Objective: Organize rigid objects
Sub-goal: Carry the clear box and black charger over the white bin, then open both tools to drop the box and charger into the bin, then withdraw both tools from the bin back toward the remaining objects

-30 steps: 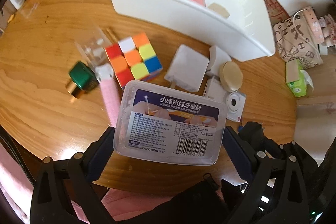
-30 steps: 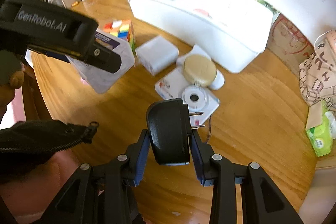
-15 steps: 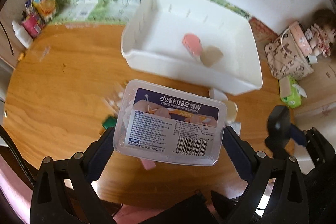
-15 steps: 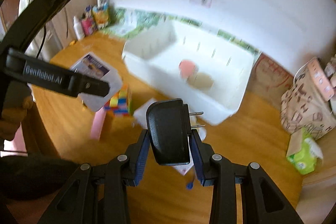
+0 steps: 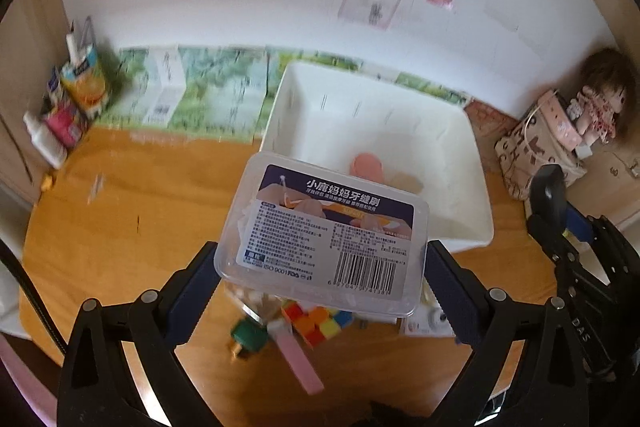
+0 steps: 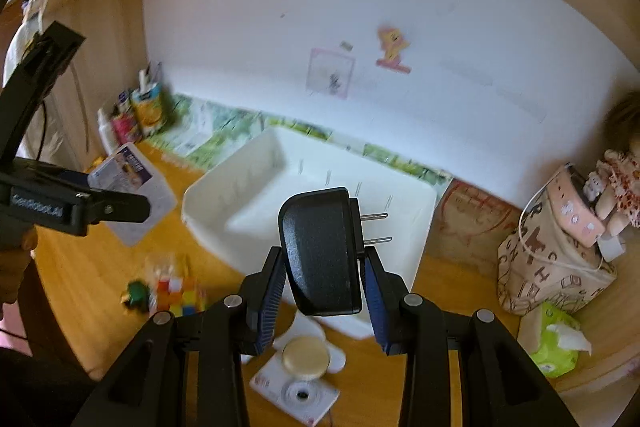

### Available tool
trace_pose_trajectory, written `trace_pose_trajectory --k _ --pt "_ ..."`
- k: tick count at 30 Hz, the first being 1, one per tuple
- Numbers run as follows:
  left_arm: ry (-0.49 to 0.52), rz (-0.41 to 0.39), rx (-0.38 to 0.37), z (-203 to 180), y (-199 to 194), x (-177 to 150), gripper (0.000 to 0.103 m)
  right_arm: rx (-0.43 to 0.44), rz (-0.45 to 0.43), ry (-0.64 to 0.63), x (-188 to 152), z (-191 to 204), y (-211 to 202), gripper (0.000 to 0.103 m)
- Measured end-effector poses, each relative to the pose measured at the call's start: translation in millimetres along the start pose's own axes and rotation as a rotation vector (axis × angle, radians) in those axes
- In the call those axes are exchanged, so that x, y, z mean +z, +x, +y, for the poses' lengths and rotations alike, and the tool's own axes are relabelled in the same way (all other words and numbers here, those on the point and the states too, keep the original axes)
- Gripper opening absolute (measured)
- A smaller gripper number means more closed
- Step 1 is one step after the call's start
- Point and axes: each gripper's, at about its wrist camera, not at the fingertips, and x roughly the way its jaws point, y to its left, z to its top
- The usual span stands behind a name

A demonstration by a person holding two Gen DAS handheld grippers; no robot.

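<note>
Above cube (image 5: 316, 321) and bin (image 5: 476, 163), left fingers (image 5: 192, 279) clamping floss box (image 5: 324, 239), right fingers (image 6: 270, 291) clamping charger (image 6: 320, 251).

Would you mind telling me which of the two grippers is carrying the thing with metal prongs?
The right gripper: its jaws clamp a black plug adapter with two prongs. The left gripper carries a clear plastic box with a printed label instead.

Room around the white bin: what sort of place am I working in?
Probably a home, perhaps a child's room: a doll sits at the right, cartoon stickers mark the wall, and a colour cube lies on the wooden table.
</note>
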Motion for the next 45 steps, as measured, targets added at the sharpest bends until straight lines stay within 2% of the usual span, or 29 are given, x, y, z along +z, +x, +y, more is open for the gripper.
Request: trace_pose_trajectory --k 8,15,20,23,31,33,34,35,36,38,45 --pt "0.034 -0.145 -0.064 5 5 22 0.098 -0.078 -0.106 0.073 14 -9 27 0.038" --pt "0.081 -0.29 -0.121 6 15 40 0.098 -0.131 -0.242 0.117 18 -14 48 0.038" --pt "0.095 -0.378 -0.156 6 23 49 0.098 -0.133 -0.287 0.128 20 -18 59 0.038" --pt "0.111 -0.383 -0.155 4 34 54 0.098 -0.131 -0.276 0.125 22 -19 70 0.039" --pt "0.106 -0.302 -0.159 -4 63 60 0.098 -0.112 -0.204 0.096 20 -20 94 0.039" --pt "0.111 -0.302 -0.161 -4 63 60 0.098 -0.109 -0.187 0.1 19 -21 99 0.04" --pt "0.114 -0.306 -0.16 -4 62 60 0.098 -0.114 -0.182 0.1 19 -21 101 0.042" --pt "0.119 -0.311 -0.159 -4 61 60 0.098 -0.119 -0.185 0.099 18 -21 101 0.052" --pt "0.123 -0.312 -0.156 -4 61 60 0.098 -0.122 -0.192 0.1 18 -21 101 0.065" --pt "0.12 -0.312 -0.144 -3 60 60 0.098 -0.13 -0.215 0.105 18 -21 98 0.078" --pt "0.114 -0.344 -0.148 1 45 58 0.098 -0.142 -0.235 0.1 21 -20 88 0.079"
